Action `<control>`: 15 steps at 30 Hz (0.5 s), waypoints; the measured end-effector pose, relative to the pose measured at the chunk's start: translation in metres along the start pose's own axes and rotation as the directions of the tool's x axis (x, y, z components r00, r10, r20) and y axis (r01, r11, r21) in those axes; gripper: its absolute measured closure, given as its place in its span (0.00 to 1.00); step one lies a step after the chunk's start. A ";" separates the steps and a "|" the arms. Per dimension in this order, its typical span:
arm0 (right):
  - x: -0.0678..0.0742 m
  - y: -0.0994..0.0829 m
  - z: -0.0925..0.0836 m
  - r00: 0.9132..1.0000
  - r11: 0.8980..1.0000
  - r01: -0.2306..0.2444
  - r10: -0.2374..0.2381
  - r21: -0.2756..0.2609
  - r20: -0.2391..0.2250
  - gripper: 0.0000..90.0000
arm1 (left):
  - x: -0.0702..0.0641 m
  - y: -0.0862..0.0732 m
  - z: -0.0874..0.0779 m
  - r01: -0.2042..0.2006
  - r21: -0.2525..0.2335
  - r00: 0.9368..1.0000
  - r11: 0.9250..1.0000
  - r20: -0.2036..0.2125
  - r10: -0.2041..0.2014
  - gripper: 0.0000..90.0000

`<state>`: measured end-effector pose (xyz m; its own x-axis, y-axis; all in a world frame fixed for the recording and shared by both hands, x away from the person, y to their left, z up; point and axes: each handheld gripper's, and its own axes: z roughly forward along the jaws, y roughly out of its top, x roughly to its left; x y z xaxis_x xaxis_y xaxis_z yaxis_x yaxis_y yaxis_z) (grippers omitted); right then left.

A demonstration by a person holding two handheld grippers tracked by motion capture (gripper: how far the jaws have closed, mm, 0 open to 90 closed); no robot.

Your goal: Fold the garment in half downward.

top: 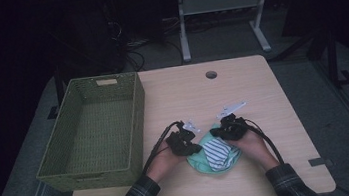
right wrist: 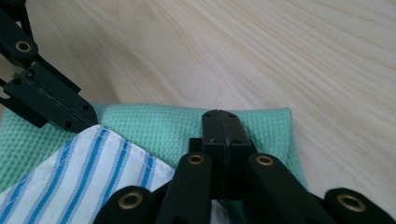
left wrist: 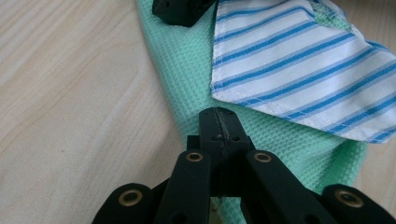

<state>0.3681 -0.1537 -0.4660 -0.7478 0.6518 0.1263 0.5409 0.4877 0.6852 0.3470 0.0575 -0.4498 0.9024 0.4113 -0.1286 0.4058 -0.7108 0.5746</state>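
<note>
While both grippers are down on the light wooden table (top: 172,98), the work in hand seems to be the folding of a mint-green waffle-weave cloth (top: 198,164) that lies on the near part of the table, between the two hands. On top of this cloth lies a white cloth with blue stripes (top: 218,153), and it looks folded already, with a stitched hem on its edge.

In the left gripper view, the left gripper (left wrist: 219,122) has its two black jaws pressed together with no gap, and the tip rests over the green cloth near its long edge. If some fabric is pinched between the jaws, I cannot tell it from this view. In the right gripper view, the right gripper (right wrist: 222,125) has its jaws closed in the same way, over the folded edge of the green cloth, close to one corner; also here I cannot tell if fabric is caught.

My judgement is that the folding is partly done: the green cloth is already doubled along one edge, but the bundle is not yet tidy. What is left is probably to finish the fold and to put the cloths in the olive-green woven basket (top: 136,112), which stands to the left, apart from them, with nothing inside
</note>
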 end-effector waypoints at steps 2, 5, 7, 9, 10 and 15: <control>0.000 0.000 0.000 1.000 1.000 0.000 0.000 0.000 0.002 1.00 | 0.000 0.000 -0.001 0.002 -0.008 1.000 1.000 0.002 -0.002 0.99; -0.001 0.001 -0.008 1.000 1.000 0.009 -0.008 -0.017 0.004 1.00 | -0.001 0.001 -0.013 0.008 -0.046 1.000 0.999 0.013 -0.007 0.99; -0.002 0.002 -0.012 1.000 0.999 0.000 0.001 -0.052 0.009 1.00 | -0.004 0.000 -0.019 0.013 -0.063 1.000 0.998 0.017 -0.012 0.99; -0.005 0.003 -0.017 1.000 0.998 -0.004 0.005 -0.064 0.013 1.00 | -0.007 -0.002 -0.025 0.015 -0.072 1.000 0.997 0.021 -0.013 0.99; -0.006 0.004 -0.018 1.000 0.997 -0.010 0.011 -0.071 0.015 1.00 | -0.007 -0.002 -0.025 0.015 -0.072 1.000 0.997 0.021 -0.013 0.99; -0.012 0.004 -0.019 1.000 0.997 -0.015 0.017 -0.072 0.018 0.99 | -0.017 -0.013 -0.034 0.023 -0.075 0.999 0.997 0.034 -0.020 0.99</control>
<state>0.3722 -0.1701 -0.4513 -0.7315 0.6703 0.1247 0.5231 0.4344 0.7333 0.3217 0.0789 -0.4273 0.8984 0.4060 -0.1677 0.4143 -0.6564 0.6305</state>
